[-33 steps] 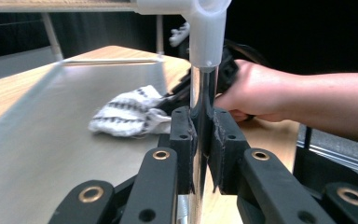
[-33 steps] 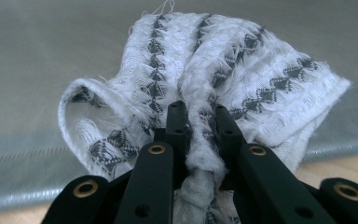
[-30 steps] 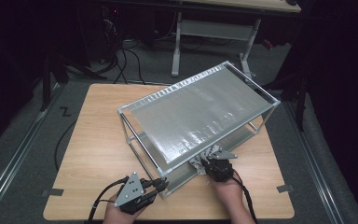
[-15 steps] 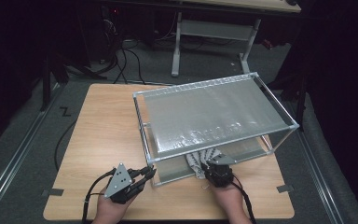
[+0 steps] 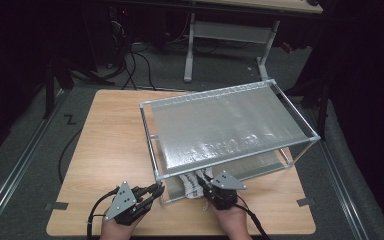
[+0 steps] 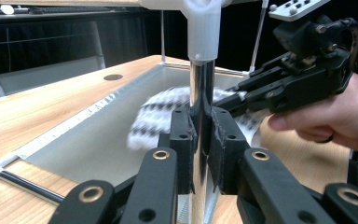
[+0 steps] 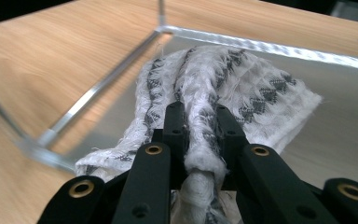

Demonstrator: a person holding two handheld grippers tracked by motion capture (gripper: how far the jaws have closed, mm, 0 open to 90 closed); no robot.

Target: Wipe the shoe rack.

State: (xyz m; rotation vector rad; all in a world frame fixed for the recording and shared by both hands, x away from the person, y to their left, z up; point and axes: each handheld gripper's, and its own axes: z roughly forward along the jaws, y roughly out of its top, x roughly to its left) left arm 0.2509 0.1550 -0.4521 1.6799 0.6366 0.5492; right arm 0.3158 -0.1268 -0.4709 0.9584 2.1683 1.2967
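A metal rack (image 5: 225, 125) with two silver shelves stands on the wooden table (image 5: 110, 150). My left gripper (image 5: 157, 190) is shut on the rack's near-left upright post (image 6: 201, 79), with the jaws (image 6: 201, 130) clamped on both sides of the tube. A white cloth with a grey pattern (image 7: 242, 79) lies bunched on the lower shelf (image 7: 345, 116) at its near edge. My right gripper (image 7: 200, 116) is shut on a fold of that cloth (image 5: 190, 182), just right of the post. In the left gripper view, the hand (image 6: 335, 116) holding the right gripper reaches in over the cloth (image 6: 161, 112).
The rack covers the right half of the table, and bare wood lies to its left. A black cable (image 5: 65, 155) trails off the table's left edge. Behind the table stands a desk frame (image 5: 230, 30) with cables on the floor.
The rack has swung round on the table, its long side now facing me more squarely. My right gripper has shifted left with the cloth. My left gripper stays on the post.
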